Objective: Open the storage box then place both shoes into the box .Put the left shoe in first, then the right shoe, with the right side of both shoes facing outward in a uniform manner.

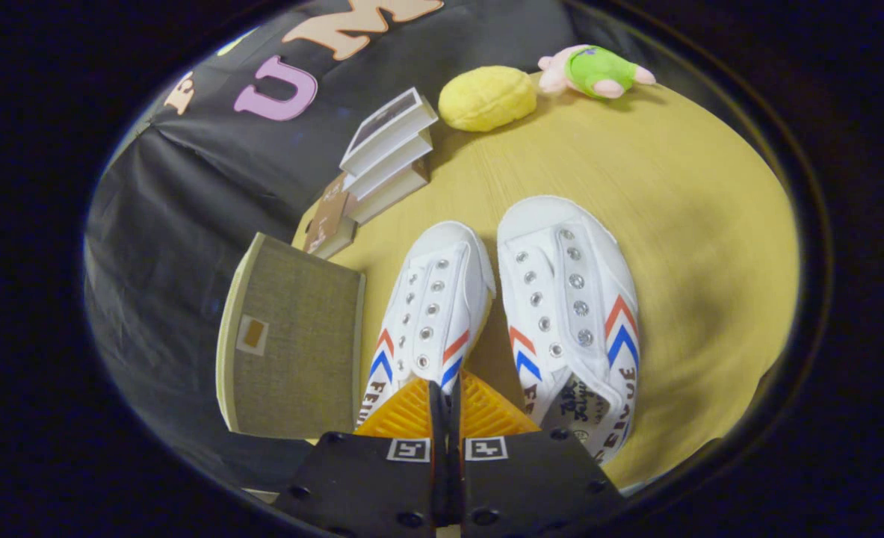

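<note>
A yellow table (673, 224) spans the frame's right; two white shoes (569, 314) lie at centre, toes pointing away; the box (292, 336), lid on, stands lower left; books (385, 153), a yellow cushion (486, 97) and a plush toy (595, 71) sit along the top; the gripper (445, 400), fingers pressed together and empty, hangs over the left shoe's heel (430, 314).
</note>
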`<state>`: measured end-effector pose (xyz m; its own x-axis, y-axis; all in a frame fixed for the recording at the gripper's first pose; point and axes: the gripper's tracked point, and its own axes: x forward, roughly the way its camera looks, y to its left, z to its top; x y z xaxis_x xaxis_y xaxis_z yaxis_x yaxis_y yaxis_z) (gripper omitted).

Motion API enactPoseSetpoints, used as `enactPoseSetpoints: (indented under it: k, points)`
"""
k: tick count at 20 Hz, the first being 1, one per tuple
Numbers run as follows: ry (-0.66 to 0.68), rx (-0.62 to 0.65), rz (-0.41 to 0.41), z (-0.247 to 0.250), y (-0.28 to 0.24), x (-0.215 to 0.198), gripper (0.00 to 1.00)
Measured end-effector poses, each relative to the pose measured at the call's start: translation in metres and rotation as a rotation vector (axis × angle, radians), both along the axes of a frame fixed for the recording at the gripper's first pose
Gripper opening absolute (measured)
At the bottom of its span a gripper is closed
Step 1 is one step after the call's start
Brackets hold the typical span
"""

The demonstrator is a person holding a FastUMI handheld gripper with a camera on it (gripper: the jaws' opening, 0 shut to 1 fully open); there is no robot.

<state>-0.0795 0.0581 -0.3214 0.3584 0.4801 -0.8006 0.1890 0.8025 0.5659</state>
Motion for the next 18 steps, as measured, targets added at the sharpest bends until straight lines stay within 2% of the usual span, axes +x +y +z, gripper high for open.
enactPoseSetpoints:
  k: [5, 12, 18]
  points:
    - [-0.081, 0.025, 0.020, 0.055, 0.019, 0.019, 0.03]
    - [-0.166, 0.086, 0.038, 0.133, 0.075, 0.044, 0.03]
    - [-0.198, 0.110, 0.105, 0.164, 0.143, 0.052, 0.03]
